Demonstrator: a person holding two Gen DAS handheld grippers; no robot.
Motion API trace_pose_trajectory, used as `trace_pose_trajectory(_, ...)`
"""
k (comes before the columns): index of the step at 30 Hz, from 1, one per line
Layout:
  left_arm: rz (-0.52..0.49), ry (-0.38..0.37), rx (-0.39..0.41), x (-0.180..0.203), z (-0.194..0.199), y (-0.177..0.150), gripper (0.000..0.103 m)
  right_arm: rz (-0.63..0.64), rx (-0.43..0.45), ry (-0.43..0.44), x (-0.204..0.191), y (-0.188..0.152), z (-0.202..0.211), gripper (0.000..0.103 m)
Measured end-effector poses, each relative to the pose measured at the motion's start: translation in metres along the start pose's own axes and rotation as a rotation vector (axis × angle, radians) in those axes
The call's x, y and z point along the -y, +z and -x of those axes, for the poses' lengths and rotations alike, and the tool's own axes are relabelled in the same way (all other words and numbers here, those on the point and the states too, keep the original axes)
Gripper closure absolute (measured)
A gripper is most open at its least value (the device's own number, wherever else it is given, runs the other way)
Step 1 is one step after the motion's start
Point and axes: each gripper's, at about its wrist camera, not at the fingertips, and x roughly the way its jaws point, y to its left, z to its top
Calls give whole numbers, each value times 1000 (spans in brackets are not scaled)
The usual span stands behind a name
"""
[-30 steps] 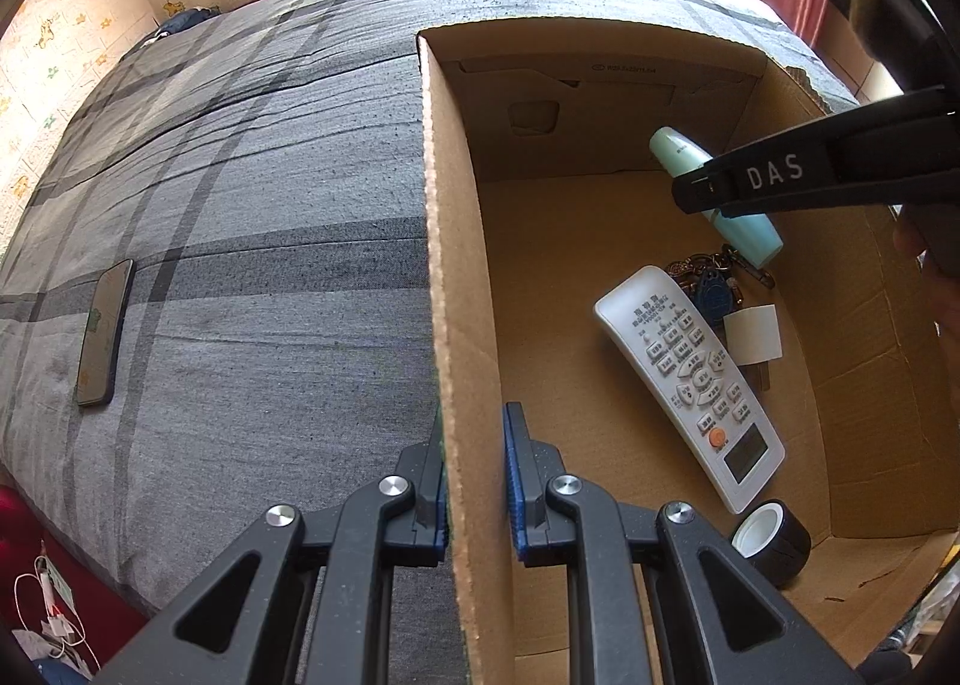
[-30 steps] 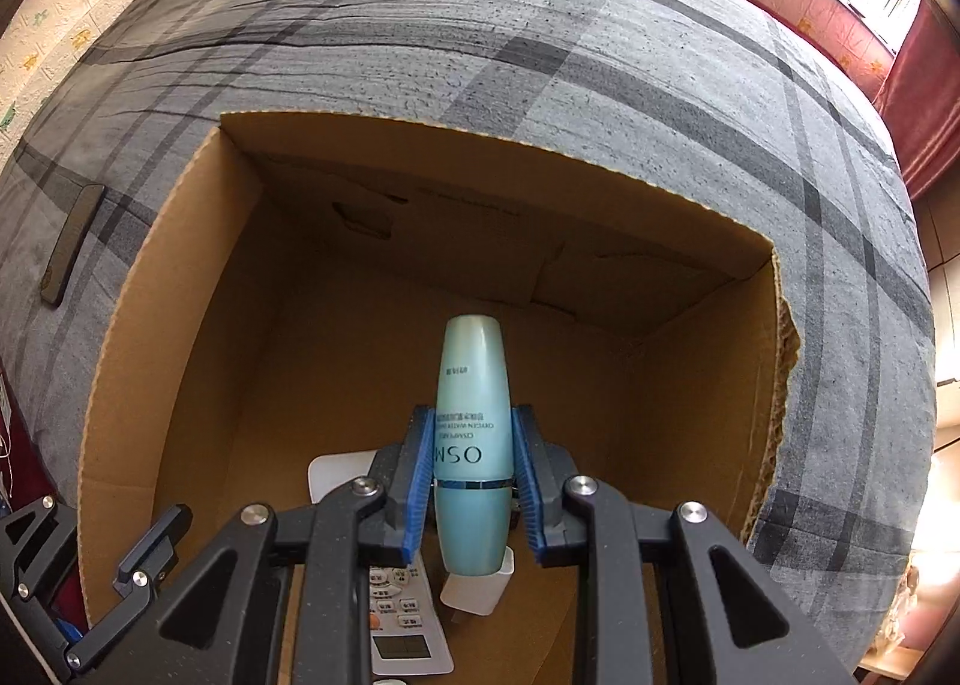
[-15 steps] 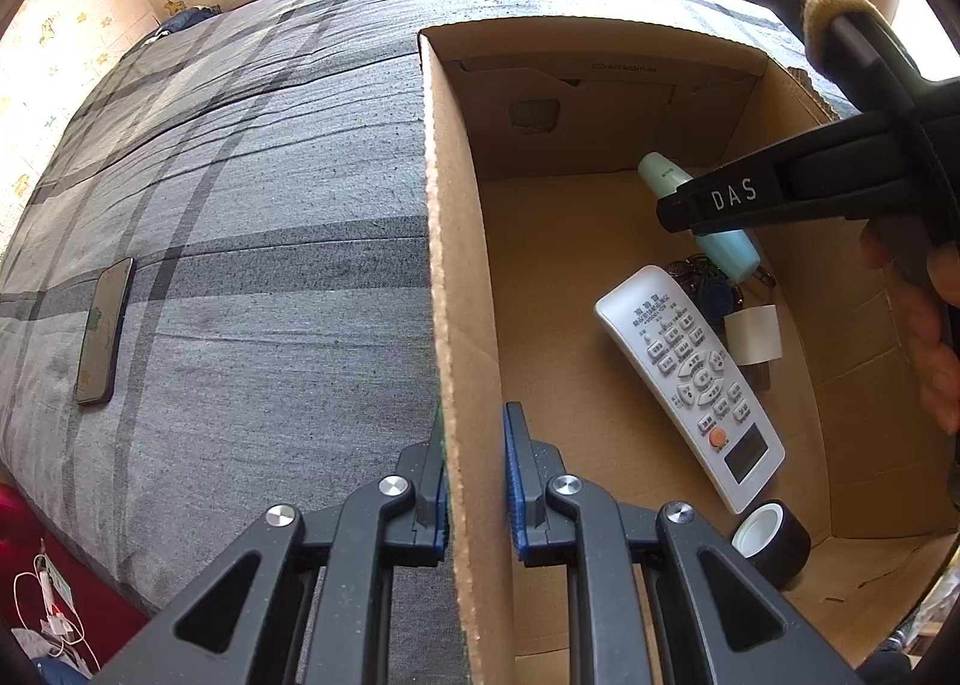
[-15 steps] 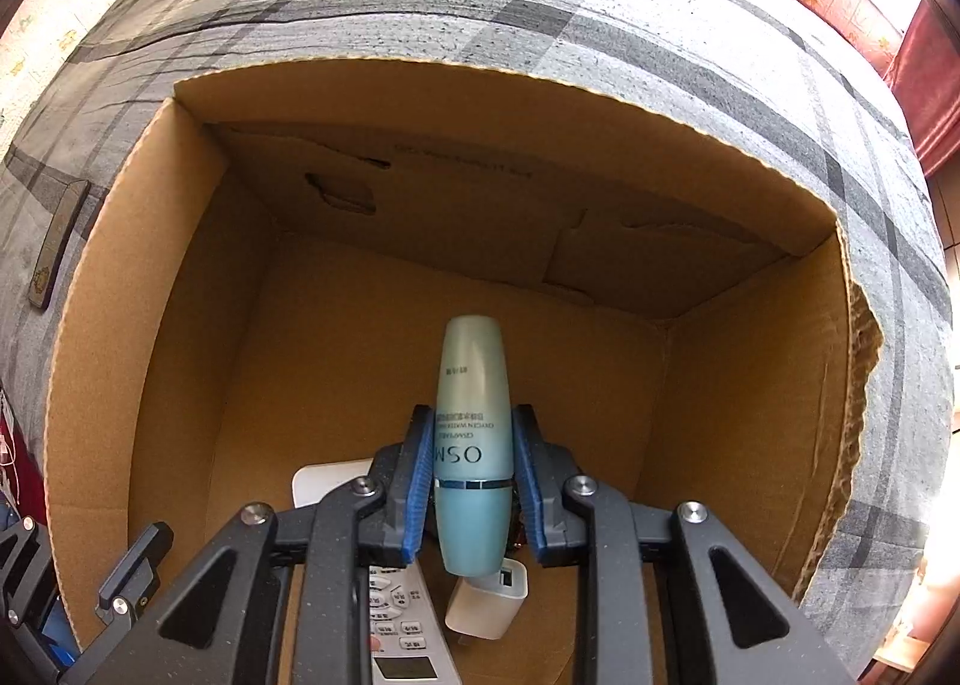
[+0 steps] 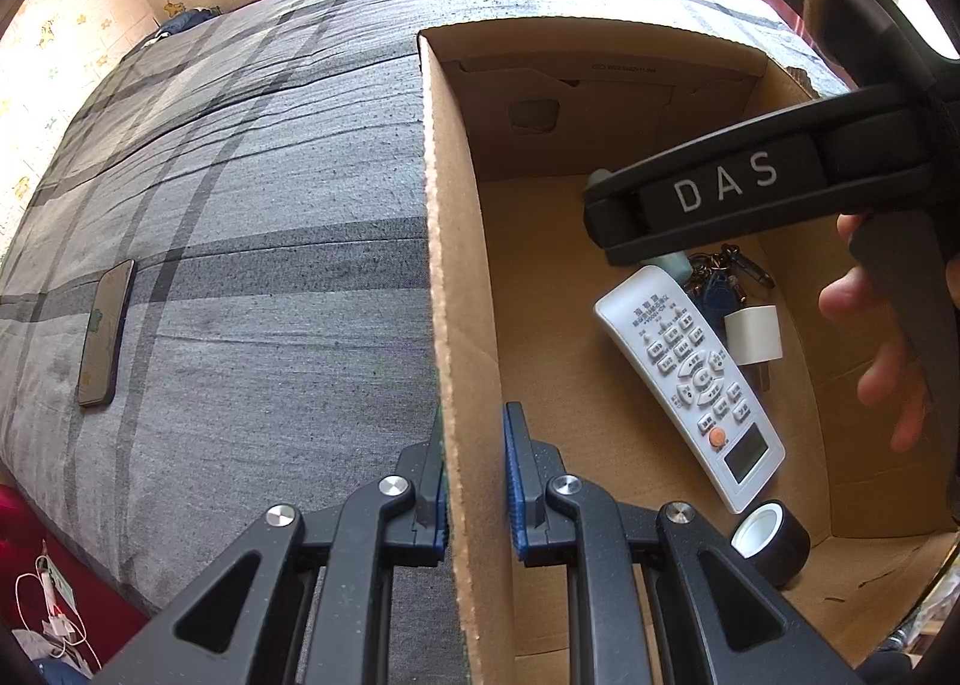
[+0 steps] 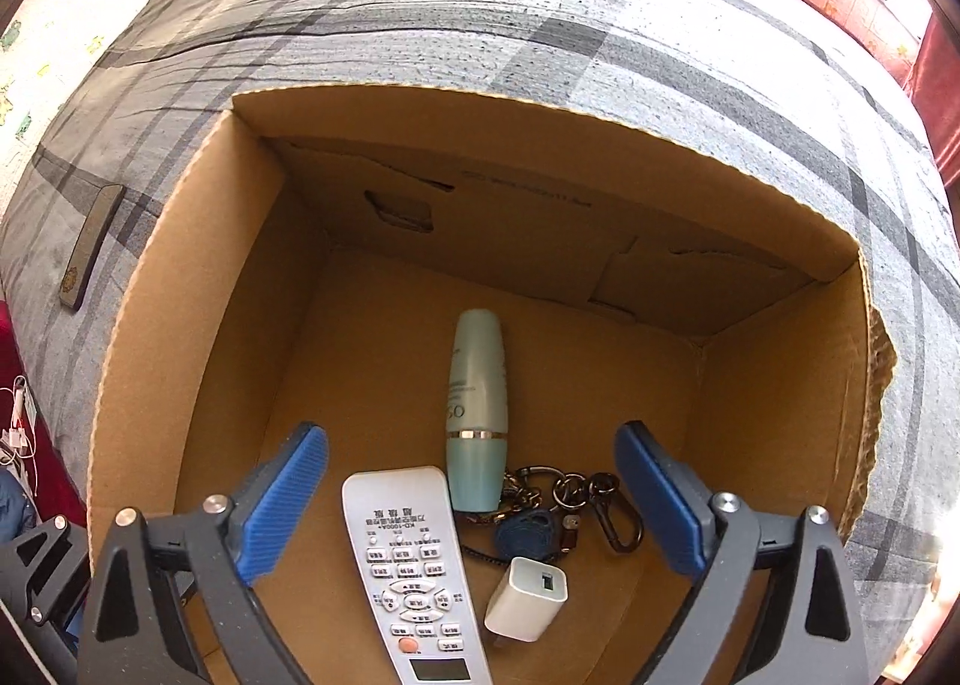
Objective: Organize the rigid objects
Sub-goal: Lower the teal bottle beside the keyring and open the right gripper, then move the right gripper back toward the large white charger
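An open cardboard box (image 6: 180, 295) stands on a bed. My left gripper (image 5: 474, 427) is shut on the box's left wall (image 5: 456, 265). My right gripper (image 6: 471, 439) hangs over the box with its jaws opening wide. A teal bottle (image 6: 477, 379) lies on the box floor between and below the blue pads (image 6: 288, 499), touched by neither. In the left wrist view the right gripper (image 5: 720, 193) hides most of the bottle. Beside the bottle lie a white remote (image 6: 408, 565), a bunch of keys (image 6: 564, 505) and a white charger (image 6: 528, 598).
A black tape roll (image 5: 771, 541) sits in the box's near corner. A dark phone (image 5: 105, 334) lies on the grey plaid blanket (image 5: 240, 205) left of the box. A person's fingers (image 5: 882, 373) hold the right gripper's handle. Cables lie on the floor at bottom left.
My right gripper has gone from shut on the teal bottle to wide open, and the bottle now lies on the box floor. The left gripper has kept its grip on the wall.
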Motion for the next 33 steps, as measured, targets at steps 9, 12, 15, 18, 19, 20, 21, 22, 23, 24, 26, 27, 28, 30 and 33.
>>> trace_pose_trajectory(9, 0, 0, -1, 0, -1, 0, 86, 21, 51, -26, -16, -4, 17, 0)
trace_pose_trajectory(12, 1, -1, -1, -1, -1, 0, 86, 24, 73, -45, -22, -1, 25, 0)
trace_pose_trajectory(15, 1, -1, -1, -1, -1, 0, 86, 22, 93, -69, -21, 0, 36, 0)
trace_pose_trajectory(18, 2, -1, -1, -1, -1, 0, 86, -5, 85, -71, -16, 2, 43, 0)
trace_pose_trajectory(19, 3, -1, -2, -1, -1, 0, 86, -10, 92, -69, -14, 3, 48, 0)
trace_pose_trajectory(20, 3, -1, -2, -1, -1, 0, 86, -12, 101, -73, -13, 4, 51, 0)
trace_pose_trajectory(21, 2, 0, -2, -1, -1, 0, 86, -14, 111, -73, -11, 4, 55, 0)
trace_pose_trajectory(22, 2, 0, -2, -1, -1, 0, 86, -20, 122, -73, -9, 4, 59, 0)
trace_pose_trajectory(23, 2, 0, -1, -1, -1, 0, 86, -26, 130, -76, -7, 4, 63, 0)
trace_pose_trajectory(24, 2, 1, -2, -1, -1, 0, 86, -30, 136, -78, -4, 5, 66, 0)
trace_pose_trajectory(26, 0, 2, -2, 0, -1, 0, 86, -38, 138, -81, 3, 6, 73, 0)
trace_pose_trajectory(27, 1, 1, -1, -1, -1, 0, 86, -41, 139, -84, 7, 6, 76, 0)
trace_pose_trajectory(28, 2, 0, -1, -1, -1, -1, 86, -43, 139, -88, 10, 6, 78, 0)
trace_pose_trajectory(30, 2, -1, -1, -1, -1, 0, 86, -52, 142, -100, 20, 5, 83, 0)
trace_pose_trajectory(33, 3, -2, -2, -1, 0, 0, 86, -77, 148, -104, 38, 3, 89, 0)
